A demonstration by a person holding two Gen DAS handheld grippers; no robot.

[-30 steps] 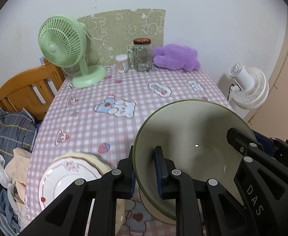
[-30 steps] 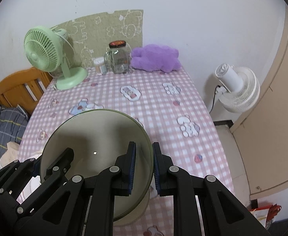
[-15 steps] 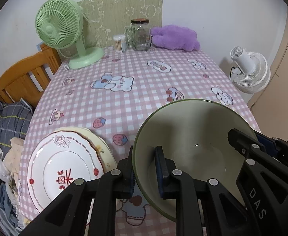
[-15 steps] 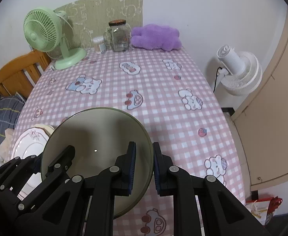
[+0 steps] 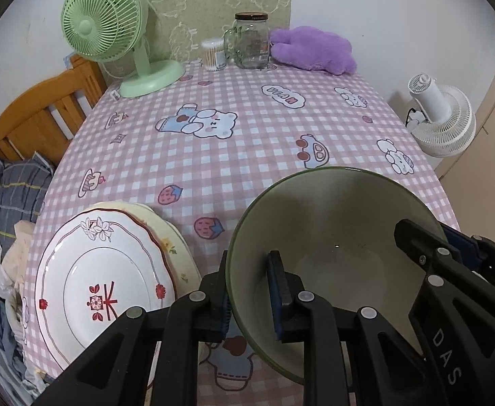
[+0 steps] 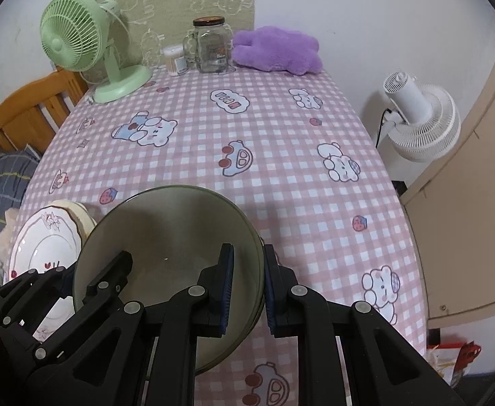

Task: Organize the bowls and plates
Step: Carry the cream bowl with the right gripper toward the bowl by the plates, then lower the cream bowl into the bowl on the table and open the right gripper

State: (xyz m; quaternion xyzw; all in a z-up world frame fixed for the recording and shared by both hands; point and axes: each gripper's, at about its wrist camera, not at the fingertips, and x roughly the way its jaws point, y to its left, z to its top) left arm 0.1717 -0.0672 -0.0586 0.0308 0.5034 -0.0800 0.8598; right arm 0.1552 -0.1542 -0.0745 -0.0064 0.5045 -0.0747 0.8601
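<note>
Over the near edge of the table (image 5: 254, 155) we hold one bowl (image 5: 335, 233) between both grippers. It is smooth and glossy, olive green, a deep round shape with a thin darker rim, and we see nothing in it (only a small glint of light). The left gripper (image 5: 249, 291) pinches the bowl's left rim, one blue pad inside the wall and one outside. The right gripper (image 6: 247, 286) is clamped on the opposite rim in the same way, pad inside, pad outside. Both sets of fingers are matte black plastic with round silver rivets.

Left of the bowl lies a stack of plates (image 5: 105, 280): a shiny white one with a scalloped red-brown rim and painted flowers on top, a cream one beneath it showing at the edge. They rest on a checked pink-and-white cloth printed with bears, cars and strawberries.

Compared with a second ago, both cameras look more steeply down on the table, and far more of the plate stack now shows beside the bowl. The second bowl we saw under it then is no longer visible beneath it in the left view, where cloth shows below its rim.

At the far end stand a ribbed green fan (image 5: 112, 30), a clear glass jar (image 5: 249, 42) with a dark lid whose contents we cannot tell, a small tub of cotton swabs (image 5: 213, 54), and a fuzzy purple plush (image 5: 311, 50).
</note>
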